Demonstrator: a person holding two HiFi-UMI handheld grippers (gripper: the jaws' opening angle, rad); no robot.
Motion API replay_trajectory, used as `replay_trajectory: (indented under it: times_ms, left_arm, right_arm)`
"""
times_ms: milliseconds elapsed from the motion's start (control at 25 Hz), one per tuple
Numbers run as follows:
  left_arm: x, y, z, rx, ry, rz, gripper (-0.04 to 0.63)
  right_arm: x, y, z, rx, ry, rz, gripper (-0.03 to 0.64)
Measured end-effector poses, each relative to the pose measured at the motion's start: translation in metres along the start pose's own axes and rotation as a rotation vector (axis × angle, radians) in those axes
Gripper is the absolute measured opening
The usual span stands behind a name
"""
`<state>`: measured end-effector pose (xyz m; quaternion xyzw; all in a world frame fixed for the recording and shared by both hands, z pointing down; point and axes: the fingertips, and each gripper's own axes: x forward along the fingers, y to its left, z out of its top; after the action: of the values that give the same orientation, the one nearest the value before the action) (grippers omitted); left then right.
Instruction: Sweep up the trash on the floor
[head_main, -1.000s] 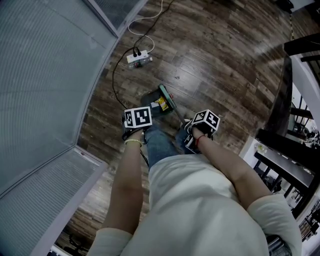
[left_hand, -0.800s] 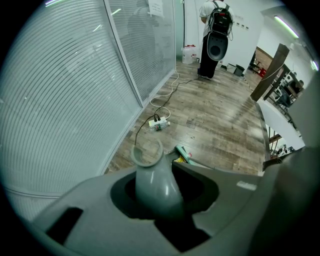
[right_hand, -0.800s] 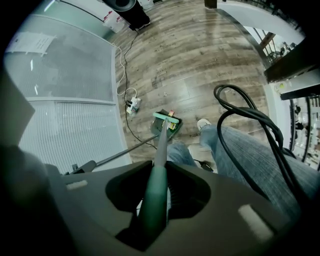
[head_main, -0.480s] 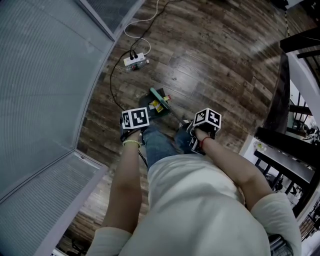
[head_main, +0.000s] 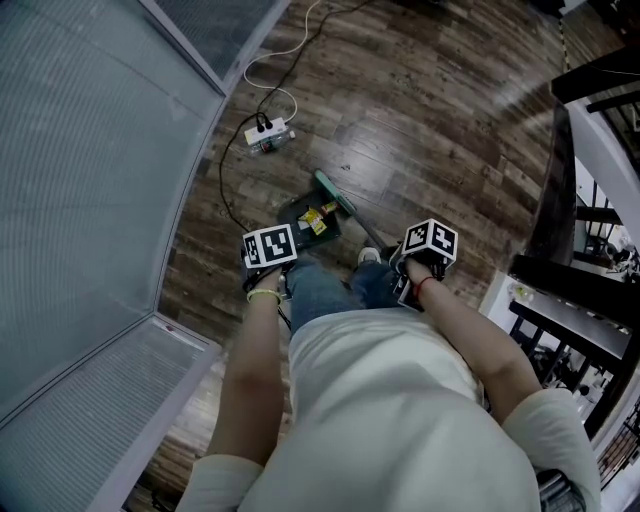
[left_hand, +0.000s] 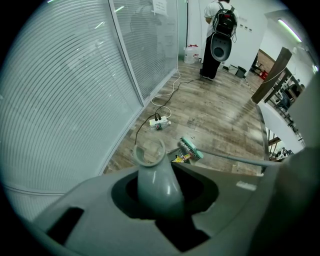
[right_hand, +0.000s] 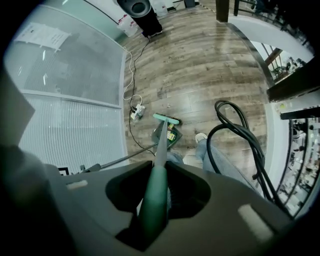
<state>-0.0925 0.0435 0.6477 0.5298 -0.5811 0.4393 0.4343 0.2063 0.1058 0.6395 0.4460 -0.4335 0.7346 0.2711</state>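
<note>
My left gripper (head_main: 268, 250) is shut on the grey dustpan handle (left_hand: 153, 176). The dark dustpan (head_main: 300, 213) rests on the wooden floor just ahead of my legs, with yellow trash (head_main: 316, 219) lying in it. My right gripper (head_main: 429, 247) is shut on the green broom handle (right_hand: 154, 196). The green broom head (head_main: 335, 193) sits at the dustpan's far right edge, beside the trash. In the right gripper view the broom head (right_hand: 166, 119) lies just beyond the dustpan (right_hand: 167, 138). The left gripper view shows the broom head (left_hand: 191, 148) with the trash (left_hand: 180, 159) in front of it.
A white power strip (head_main: 267, 133) with black and white cables lies on the floor near the glass wall with blinds (head_main: 90, 180). A loop of black cable (right_hand: 239, 134) hangs at my right side. Dark shelving (head_main: 590, 250) stands to the right. My shoe (head_main: 368, 256) is close behind the dustpan.
My right gripper has shifted a little to the right with the broom, and the broom head has swung across the dustpan's far edge. The left gripper has stayed on the dustpan handle.
</note>
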Motion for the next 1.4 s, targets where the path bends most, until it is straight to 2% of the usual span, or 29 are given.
replay_trajectory:
  times_ms: [200, 520, 720, 1040, 1160, 1400]
  left_arm:
    - [-0.004, 0.007, 0.003, -0.017, 0.003, 0.004, 0.085]
    - [-0.007, 0.027, 0.019, -0.034, 0.014, -0.032, 0.084]
    - [0.005, 0.049, 0.024, -0.087, 0.02, -0.066, 0.083]
    - [0.002, 0.083, 0.049, -0.065, -0.038, -0.022, 0.083]
    - [0.005, 0.096, 0.063, -0.05, -0.049, 0.002, 0.083]
    - [0.017, 0.118, 0.075, -0.095, -0.022, 0.003, 0.083]
  right_arm:
    - [-0.002, 0.01, 0.018, 0.022, -0.04, 0.01, 0.097]
    - [0.003, 0.034, 0.034, 0.095, -0.079, 0.013, 0.097]
    - [0.01, 0.053, 0.041, 0.149, -0.107, 0.022, 0.097]
    - [0.0, 0.086, 0.073, 0.127, -0.198, 0.061, 0.097]
    - [0.001, 0.09, 0.094, 0.109, -0.233, 0.024, 0.097]
    - [0.021, 0.087, 0.125, 0.072, -0.264, -0.098, 0.097]
